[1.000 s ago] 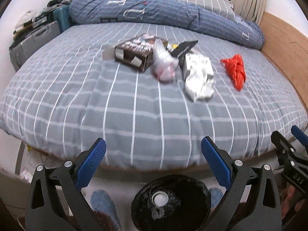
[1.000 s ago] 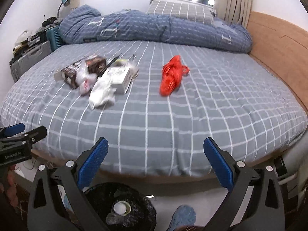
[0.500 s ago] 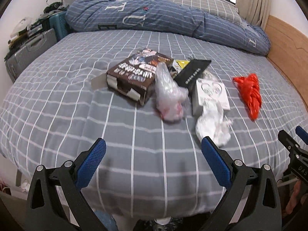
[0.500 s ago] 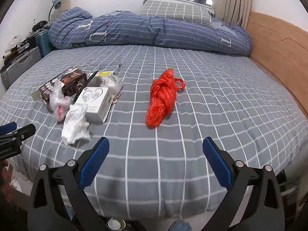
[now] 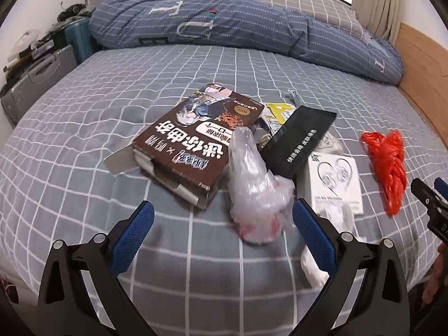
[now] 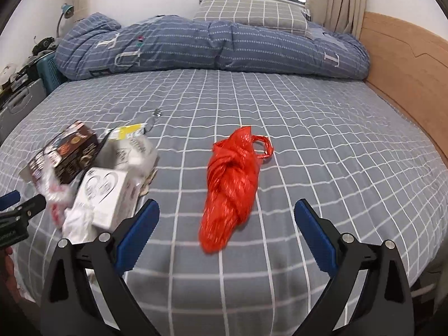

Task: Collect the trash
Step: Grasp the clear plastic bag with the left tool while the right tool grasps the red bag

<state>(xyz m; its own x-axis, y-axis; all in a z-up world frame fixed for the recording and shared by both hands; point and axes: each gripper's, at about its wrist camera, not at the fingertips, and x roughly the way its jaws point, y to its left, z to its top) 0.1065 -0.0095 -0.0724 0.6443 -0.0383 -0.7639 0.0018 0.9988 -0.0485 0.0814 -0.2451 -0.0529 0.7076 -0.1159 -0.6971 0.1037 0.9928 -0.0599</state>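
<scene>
Trash lies on a grey checked bed (image 5: 70, 128). My left gripper (image 5: 221, 226) is open and empty, just short of a crumpled clear plastic bag (image 5: 252, 190). Beside the bag are a brown snack box (image 5: 196, 142), a black sleeve (image 5: 299, 137), a white earphone box (image 5: 336, 182), a yellow wrapper (image 5: 275, 112) and white crumpled paper (image 5: 310, 266). My right gripper (image 6: 225, 229) is open and empty, its fingers either side of the near end of a red plastic bag (image 6: 232, 184). The red bag also shows in the left wrist view (image 5: 387, 165).
A rolled blue duvet (image 6: 196, 47) and a checked pillow (image 6: 252, 14) lie at the back of the bed. A wooden headboard (image 6: 406, 64) runs along the right. Grey cases (image 5: 36, 81) and clutter stand at the left. A small metal item (image 6: 156, 112) lies on the sheet.
Both grippers have moved forward from over a black-lined bin beside the bed to over the mattress. The bin has dropped out of view. The trash pile and red bag appear much closer.
</scene>
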